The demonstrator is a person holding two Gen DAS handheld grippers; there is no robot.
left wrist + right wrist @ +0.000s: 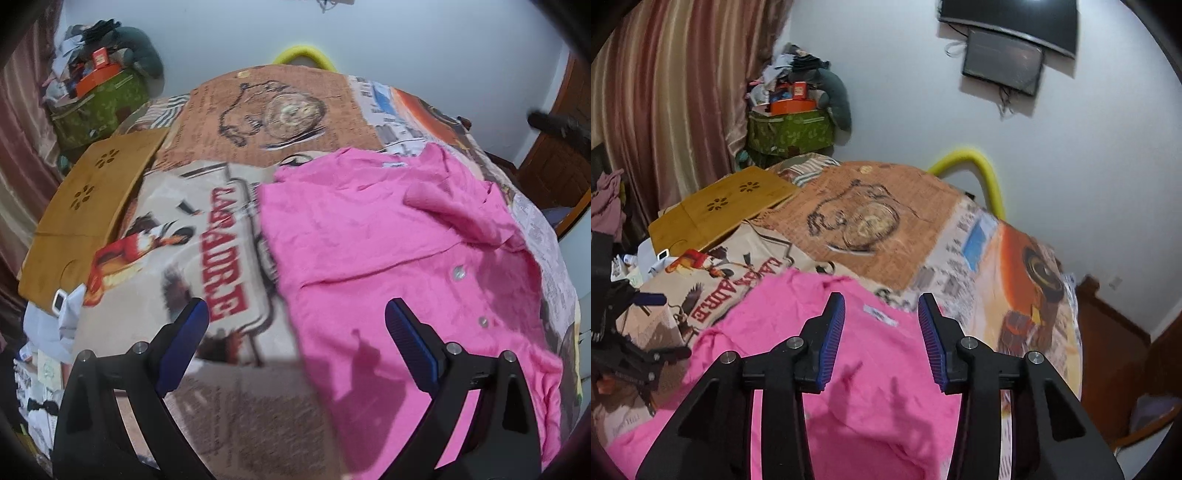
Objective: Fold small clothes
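Fingers of the right gripper [881, 314] are standing apart with nothing between them, hanging over the pink shirt [857, 369]; no cloth is clamped. The left gripper [297, 314] is also released, its jaws wide, with the shirt's left edge lying under its right finger at about 4 o'clock in its view.

Beyond the grippers, the shirt is lying on the printed bedsheet [221, 221], buttons [458, 273] facing up, and one part is already folded over near 2 o'clock in the left view. I am judging that one fold is made and a new grasp is being prepared. The next move is probably asking for pinching a free edge and carrying it across evenly.

Farther, at 10 o'clock, a wooden tray [96, 192] is resting on the bed.
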